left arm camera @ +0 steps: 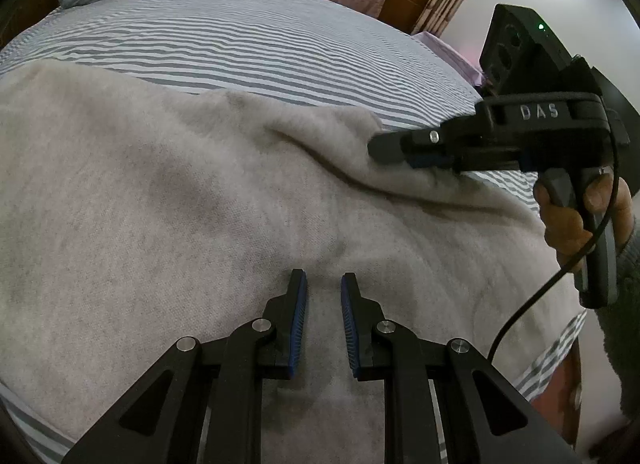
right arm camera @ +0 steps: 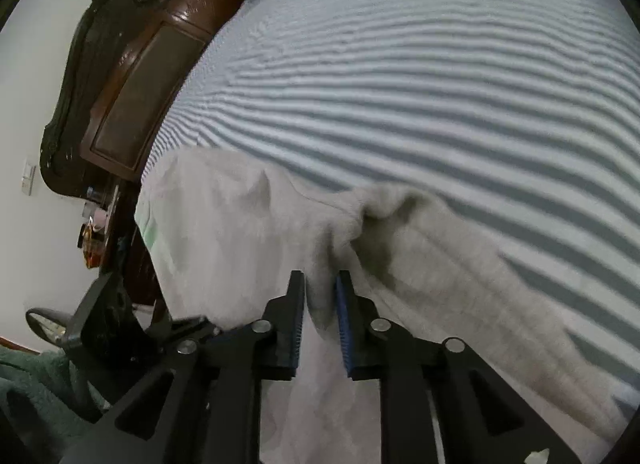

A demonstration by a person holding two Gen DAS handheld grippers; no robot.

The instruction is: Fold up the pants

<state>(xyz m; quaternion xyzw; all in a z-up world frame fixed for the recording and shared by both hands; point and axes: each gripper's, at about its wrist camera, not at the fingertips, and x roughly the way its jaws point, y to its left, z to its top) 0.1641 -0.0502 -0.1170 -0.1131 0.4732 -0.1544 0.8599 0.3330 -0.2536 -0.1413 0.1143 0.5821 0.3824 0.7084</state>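
Left wrist view shows the soft grey pants [left arm camera: 200, 192] spread out on a bed with a striped sheet [left arm camera: 240, 40]. The left gripper [left arm camera: 324, 284] sits low over the cloth. Its fingers [left arm camera: 298, 316] have a small gap between them, and I cannot tell if they pinch a thin bit of cloth or just rest on top.

At the right side of this view, a hand [left arm camera: 580, 216] holds the right gripper [left arm camera: 384, 150] at the far edge of the pants. In the right wrist view, that gripper's fingers [right arm camera: 346, 316] squeeze a bunched ridge of the grey cloth [right arm camera: 320, 296] between their blue pads. The cloth puckers up just past the tips.

What could go wrong? The right fingers seem to hold only a small lump of cloth. If the hand pulls fast, the lump could slip out and the edge would flop back. Also, if the left side is not really held, the whole pants could slide over the sheet and the fold would come out crooked or wrinkly.
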